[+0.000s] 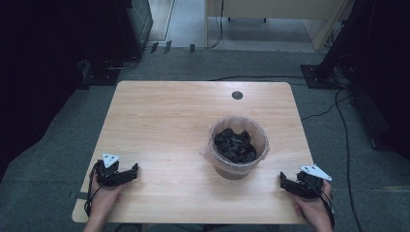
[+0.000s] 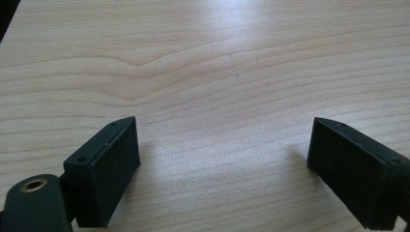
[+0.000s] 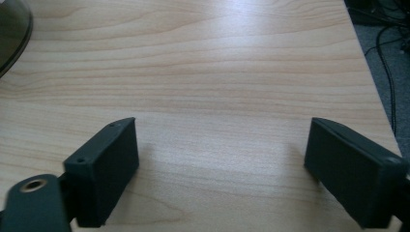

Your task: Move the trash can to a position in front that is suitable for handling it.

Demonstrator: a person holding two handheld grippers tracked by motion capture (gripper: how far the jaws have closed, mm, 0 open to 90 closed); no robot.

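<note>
So, status: nothing started
left gripper (image 1: 135,169): near-left tabletop corner, jaws apart, empty
right gripper (image 1: 282,180): near-right corner, jaws apart, empty
round plastic-lined bin (image 1: 238,166) of black scraps: right-centre, untouched

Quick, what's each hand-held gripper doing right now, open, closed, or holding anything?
Left hand-held gripper: open, jaws wide apart, nothing between them, resting at the table's near left.
Right hand-held gripper: open, holding nothing, beside the bin.

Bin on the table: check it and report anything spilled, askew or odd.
Nothing stands out. The bin stands upright on the table, its clear liner folded over the rim, dark crumpled stuff inside and none spilled around it. The left tool and right tool rest open at the near edge, apart from it.
</note>
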